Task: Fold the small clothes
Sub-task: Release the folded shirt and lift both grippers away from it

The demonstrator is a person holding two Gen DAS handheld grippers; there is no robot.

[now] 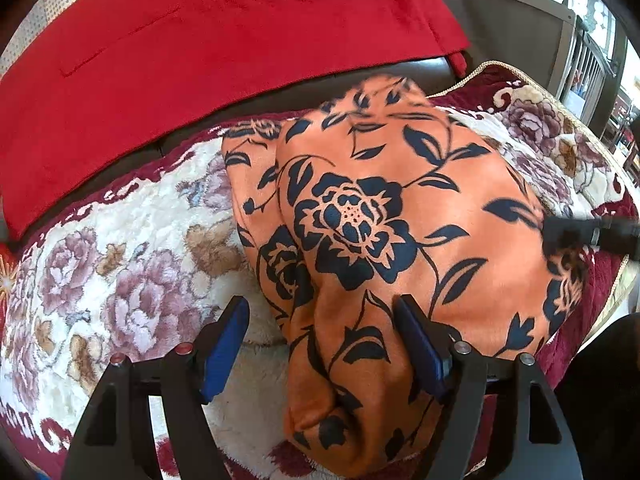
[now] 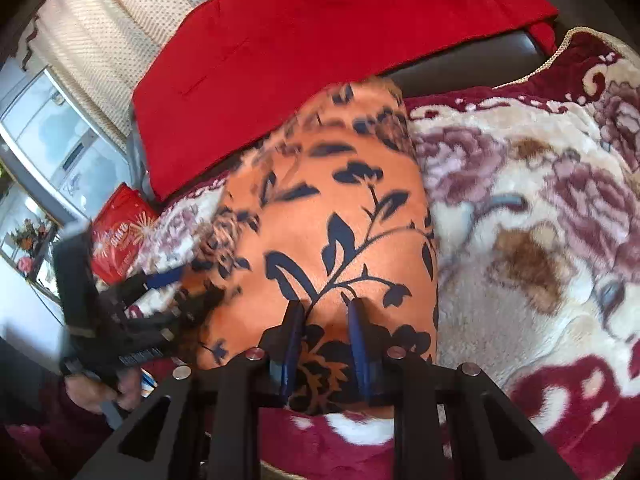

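Gripping the orange floral garment (image 2: 340, 216) near edge: right gripper (image 2: 327, 312); left gripper (image 1: 320, 312) jaws apart.

Left gripper (image 2: 120, 320) motion-blurred at 9 o'clock, jaw state unreadable. Red cloth (image 1: 200, 60) cropped at 12 o'clock. Right gripper (image 1: 592, 234) blurred at 3 o'clock.

Bright daylight, fisheye bending at edges (dark corners), right view motion-blurred.

garment: orange cloth (image 1: 400, 216) with a navy flower-and-leaf print | state: lying bunched and partly folded — creased lengthwise, one layer overlapping another | place: resting on the plush floral blanket (image 1: 120, 264), its far end reaching the dark sofa seam beside the red fabric (image 1: 224, 40)
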